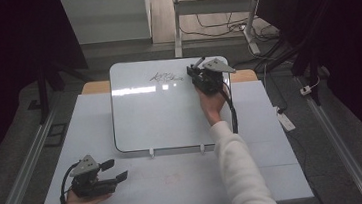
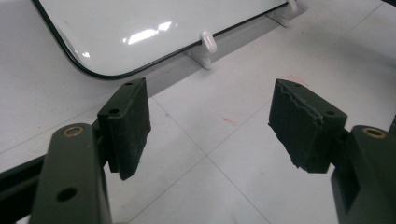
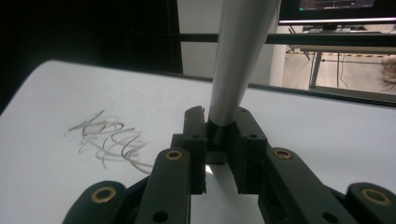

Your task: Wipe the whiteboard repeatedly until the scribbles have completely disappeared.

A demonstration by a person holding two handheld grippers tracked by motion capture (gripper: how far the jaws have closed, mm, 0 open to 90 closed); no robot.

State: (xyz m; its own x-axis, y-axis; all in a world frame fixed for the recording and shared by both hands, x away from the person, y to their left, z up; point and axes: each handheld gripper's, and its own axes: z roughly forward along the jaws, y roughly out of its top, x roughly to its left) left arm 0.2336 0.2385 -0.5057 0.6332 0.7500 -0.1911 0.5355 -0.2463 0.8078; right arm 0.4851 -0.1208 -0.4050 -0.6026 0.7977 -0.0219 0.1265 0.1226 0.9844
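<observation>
A whiteboard lies on the table with a dark scribble near its far edge. My right gripper hovers over the board's far right part, just right of the scribble, and is shut on a grey marker that stands up between its jaws. The marker's tip is hidden behind the jaws. My left gripper rests at the table's near left corner, open, with nothing between its pads. The whiteboard's near edge lies ahead of it.
Two white clips stick out from the whiteboard's near edge. The white table has bare room in front of the board. Beyond the table stand desk legs and loose cables on the floor.
</observation>
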